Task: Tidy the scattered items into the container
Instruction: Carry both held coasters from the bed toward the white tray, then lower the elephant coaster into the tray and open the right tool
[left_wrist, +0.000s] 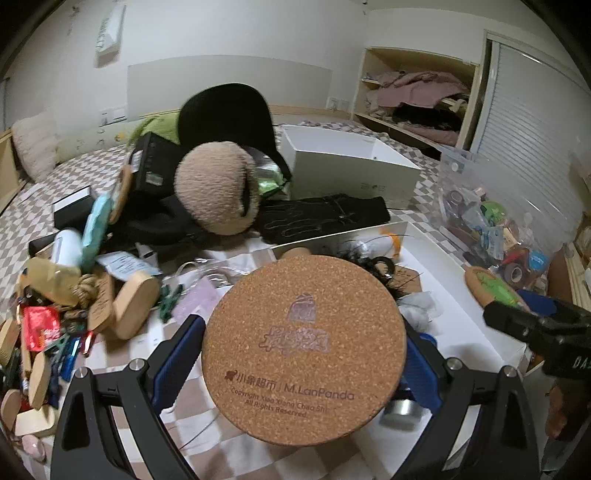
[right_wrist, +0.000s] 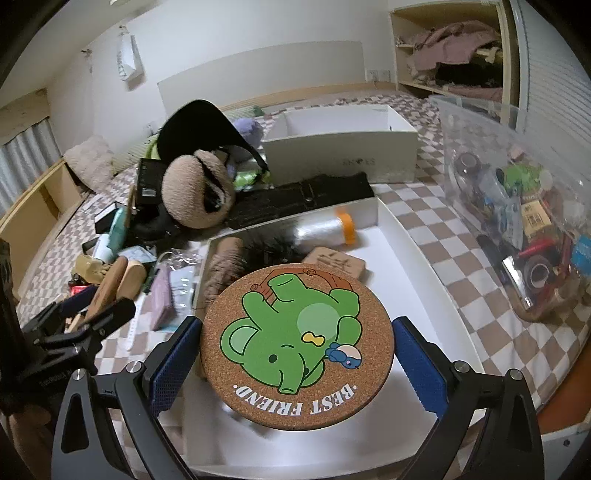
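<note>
My left gripper (left_wrist: 304, 354) is shut on a round cork coaster (left_wrist: 304, 349) with its printed back side up, held above the near left corner of the shallow white tray (left_wrist: 461, 295). My right gripper (right_wrist: 297, 350) is shut on a second cork coaster (right_wrist: 297, 345) with a green elephant and "BEST FRIEND", held over the white tray (right_wrist: 406, 280). The tray holds a clear roll with an orange cap (right_wrist: 327, 230), a black feathery item (right_wrist: 269, 245) and a wooden block (right_wrist: 338, 264). That second coaster shows edge-on in the left wrist view (left_wrist: 493, 288).
Scattered items lie on the checked cloth at left: wooden pieces (left_wrist: 135, 306), a red packet (left_wrist: 38, 326), earmuffs (left_wrist: 218, 188), black cap (left_wrist: 229, 110), black gloves (left_wrist: 325, 218). A white box (left_wrist: 351, 166) stands behind. A clear bin of odds and ends (right_wrist: 517, 206) stands right.
</note>
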